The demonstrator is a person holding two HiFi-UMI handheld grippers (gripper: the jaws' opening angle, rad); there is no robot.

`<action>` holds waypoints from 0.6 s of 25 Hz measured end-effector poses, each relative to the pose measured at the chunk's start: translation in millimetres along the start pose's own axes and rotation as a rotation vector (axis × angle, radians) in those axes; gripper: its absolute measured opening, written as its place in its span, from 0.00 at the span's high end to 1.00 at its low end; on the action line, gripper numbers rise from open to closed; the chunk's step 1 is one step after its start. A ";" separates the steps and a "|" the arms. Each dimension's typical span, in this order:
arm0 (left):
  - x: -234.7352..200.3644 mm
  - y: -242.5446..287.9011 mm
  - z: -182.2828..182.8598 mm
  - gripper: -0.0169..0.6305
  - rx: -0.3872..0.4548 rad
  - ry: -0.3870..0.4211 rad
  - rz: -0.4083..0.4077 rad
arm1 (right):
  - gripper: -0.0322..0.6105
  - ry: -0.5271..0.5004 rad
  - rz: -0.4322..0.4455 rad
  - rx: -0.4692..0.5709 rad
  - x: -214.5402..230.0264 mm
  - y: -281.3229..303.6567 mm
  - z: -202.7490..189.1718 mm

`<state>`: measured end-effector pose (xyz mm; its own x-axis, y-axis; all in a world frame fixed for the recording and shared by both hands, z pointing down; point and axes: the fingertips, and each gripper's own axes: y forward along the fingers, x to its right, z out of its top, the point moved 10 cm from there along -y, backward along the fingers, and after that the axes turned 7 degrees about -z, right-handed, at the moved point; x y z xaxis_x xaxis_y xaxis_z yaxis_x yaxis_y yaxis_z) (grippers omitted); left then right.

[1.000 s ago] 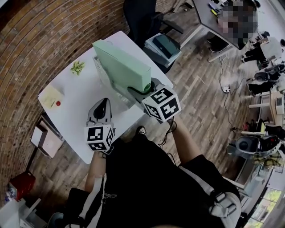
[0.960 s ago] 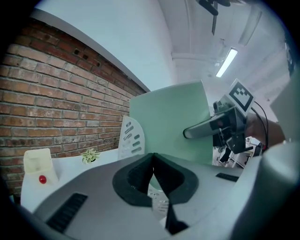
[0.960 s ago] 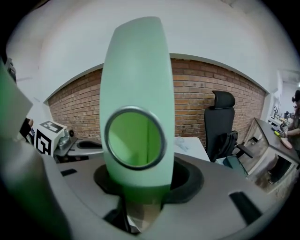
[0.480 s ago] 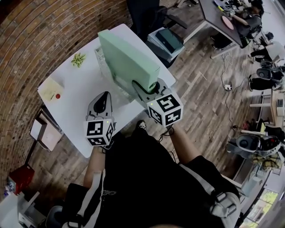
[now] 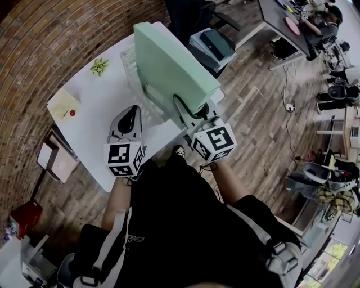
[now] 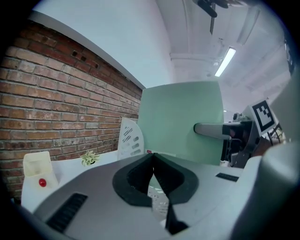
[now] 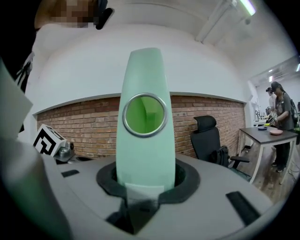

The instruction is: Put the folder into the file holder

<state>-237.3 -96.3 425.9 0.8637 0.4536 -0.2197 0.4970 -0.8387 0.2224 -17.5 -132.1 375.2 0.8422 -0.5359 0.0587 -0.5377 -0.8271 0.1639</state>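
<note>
A thick mint-green folder [image 5: 174, 67] stands on edge in the air over the table's right part, spine ring [image 7: 144, 115] facing the right gripper's camera. My right gripper [image 5: 188, 109] is shut on the spine end, its pads pressing both faces of the folder [image 7: 145, 154]. The white perforated file holder [image 5: 147, 95] stands on the white table [image 5: 93, 135], just left of and below the folder, and shows again in the left gripper view as a file holder [image 6: 129, 138]. My left gripper [image 5: 130, 115] hovers over the table's near part, shut and empty, its jaws [image 6: 153, 164] touching.
A small green plant [image 5: 99, 66] and a pale yellow box with a red dot [image 5: 64, 107] sit on the table's far left. A black office chair [image 5: 185, 17] and a stack of books [image 5: 211, 48] stand beyond the table. People work at a desk far right.
The right gripper has lifted the folder higher and closer, so it now looms larger over the file holder. The left gripper has stayed almost where it was.
</note>
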 end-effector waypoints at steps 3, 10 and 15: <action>1.1 1.9 0.8 0.94 -0.004 0.004 -0.005 | 0.73 0.016 -0.008 0.053 0.9 1.2 -2.8; -0.7 4.3 3.0 0.94 -0.019 0.017 -0.005 | 0.73 0.063 -0.019 0.170 2.2 7.8 -4.4; -3.8 8.9 4.3 0.94 -0.040 0.037 -0.016 | 0.73 0.092 -0.021 0.211 5.3 17.8 -8.1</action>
<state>-236.5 -106.8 424.6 0.8578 0.4781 -0.1888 0.5130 -0.8189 0.2572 -22.4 -148.2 386.4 0.8483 -0.5083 0.1484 -0.5080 -0.8603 -0.0425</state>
